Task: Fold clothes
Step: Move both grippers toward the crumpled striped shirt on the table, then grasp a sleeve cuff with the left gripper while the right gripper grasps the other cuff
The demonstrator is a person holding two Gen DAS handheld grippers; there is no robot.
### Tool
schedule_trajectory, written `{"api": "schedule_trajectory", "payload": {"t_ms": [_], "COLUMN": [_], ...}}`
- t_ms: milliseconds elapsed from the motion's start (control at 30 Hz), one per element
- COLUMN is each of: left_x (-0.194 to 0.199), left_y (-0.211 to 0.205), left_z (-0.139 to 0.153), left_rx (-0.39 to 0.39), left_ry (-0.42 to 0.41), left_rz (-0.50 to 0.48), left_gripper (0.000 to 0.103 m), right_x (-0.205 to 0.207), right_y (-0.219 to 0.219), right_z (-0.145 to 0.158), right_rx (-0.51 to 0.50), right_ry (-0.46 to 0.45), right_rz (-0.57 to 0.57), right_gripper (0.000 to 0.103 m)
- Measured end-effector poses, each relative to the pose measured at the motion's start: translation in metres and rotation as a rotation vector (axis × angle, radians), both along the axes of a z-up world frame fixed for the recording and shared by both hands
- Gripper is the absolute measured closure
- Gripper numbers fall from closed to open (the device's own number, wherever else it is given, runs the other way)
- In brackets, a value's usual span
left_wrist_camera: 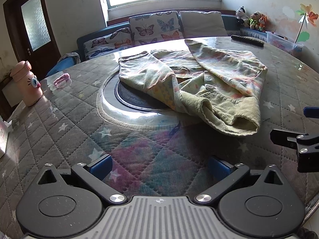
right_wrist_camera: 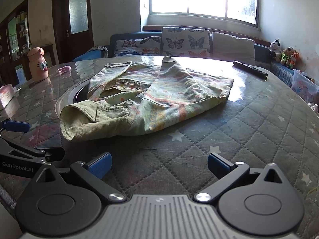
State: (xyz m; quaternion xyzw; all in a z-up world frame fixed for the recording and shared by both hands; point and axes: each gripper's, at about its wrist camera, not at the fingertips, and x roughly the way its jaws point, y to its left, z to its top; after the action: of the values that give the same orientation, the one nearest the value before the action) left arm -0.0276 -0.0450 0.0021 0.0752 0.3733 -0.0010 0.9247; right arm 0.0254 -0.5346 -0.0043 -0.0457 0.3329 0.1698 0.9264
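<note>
A small pale-green patterned garment (left_wrist_camera: 199, 81) (right_wrist_camera: 151, 97) with a ribbed corduroy collar and a button lies crumpled on the round quilted table (left_wrist_camera: 59, 131) (right_wrist_camera: 249, 135), partly over a dark round inset. In the left wrist view my left gripper (left_wrist_camera: 159, 166) hovers open over bare quilt, short of the garment's near edge. The right gripper (right_wrist_camera: 159, 164) is open too, with nothing between its blue pads, just in front of the garment. Each gripper shows at the other view's edge: the right gripper (left_wrist_camera: 295, 127), the left gripper (right_wrist_camera: 26, 139).
A pink cartoon bottle (left_wrist_camera: 27, 83) (right_wrist_camera: 37, 66) and a small pink object (left_wrist_camera: 61, 79) sit at the table's left. A black remote (left_wrist_camera: 247, 40) (right_wrist_camera: 250, 68) lies at the far right. A tissue box (right_wrist_camera: 7, 96) is on the left edge. A sofa with butterfly cushions (left_wrist_camera: 153, 26) stands behind.
</note>
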Motion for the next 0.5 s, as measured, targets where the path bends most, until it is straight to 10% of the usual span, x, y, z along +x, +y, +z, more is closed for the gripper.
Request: {"api": "schedule_trajectory", "payload": {"t_ms": [500], "left_x": [0.03], "left_y": [0.018], "left_z": [0.008], "left_rx": [0.006], "left_ry": [-0.009], "left_rz": [0.042], "left_gripper": [0.0], "right_x": [0.062], "right_y": [-0.161], "right_z": [0.008], "right_rx": [0.0], "right_ry": [-0.007], "right_rz": [0.018], "right_gripper": [0.0]}}
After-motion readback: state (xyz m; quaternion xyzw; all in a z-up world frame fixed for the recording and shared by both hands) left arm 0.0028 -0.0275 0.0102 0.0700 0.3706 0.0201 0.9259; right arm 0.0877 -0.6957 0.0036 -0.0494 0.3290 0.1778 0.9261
